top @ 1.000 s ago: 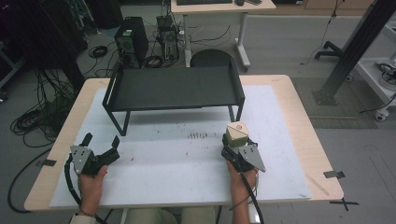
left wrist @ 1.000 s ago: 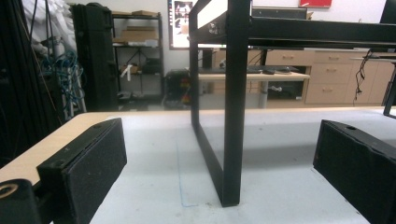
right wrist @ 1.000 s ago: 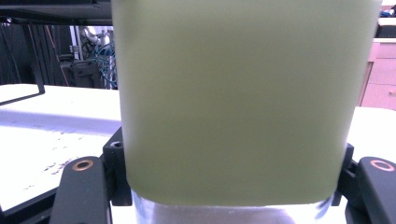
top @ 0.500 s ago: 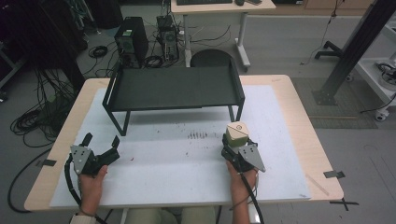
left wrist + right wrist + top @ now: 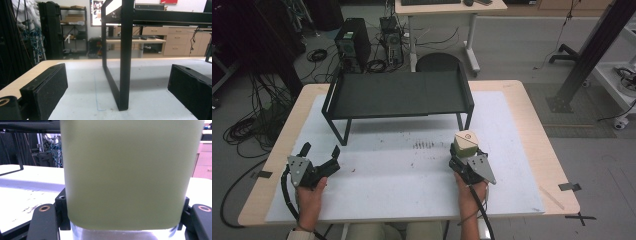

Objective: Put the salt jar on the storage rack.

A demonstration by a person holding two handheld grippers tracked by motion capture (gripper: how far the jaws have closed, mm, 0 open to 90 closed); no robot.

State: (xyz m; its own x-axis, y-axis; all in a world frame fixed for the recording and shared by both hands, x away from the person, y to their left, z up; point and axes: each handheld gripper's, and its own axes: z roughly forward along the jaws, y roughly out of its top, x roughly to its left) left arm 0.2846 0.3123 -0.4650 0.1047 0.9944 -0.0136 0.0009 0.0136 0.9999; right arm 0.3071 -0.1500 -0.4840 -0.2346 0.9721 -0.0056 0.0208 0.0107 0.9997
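On the counter [image 5: 522, 165], white mat over wood, a black rack [image 5: 397, 95] stands at the far side, its shelf bare. Carton [image 5: 466, 145]: pale green, boxy, with a round red-and-white mark on top. It stands upright near the front right, well clear of the rack and clamped in the right tool [image 5: 463, 159]. From the right gripper view the carton [image 5: 125, 172] has flat, smooth walls, with the jaws bearing low on two opposite sides. Judged light, thin-walled and somewhat slick, so it would dent under a hard squeeze; a flat-side hold near the base suits it. Fill level cannot be told. Left tool [image 5: 319, 157] rests at front left, jaws wide, nothing between them.
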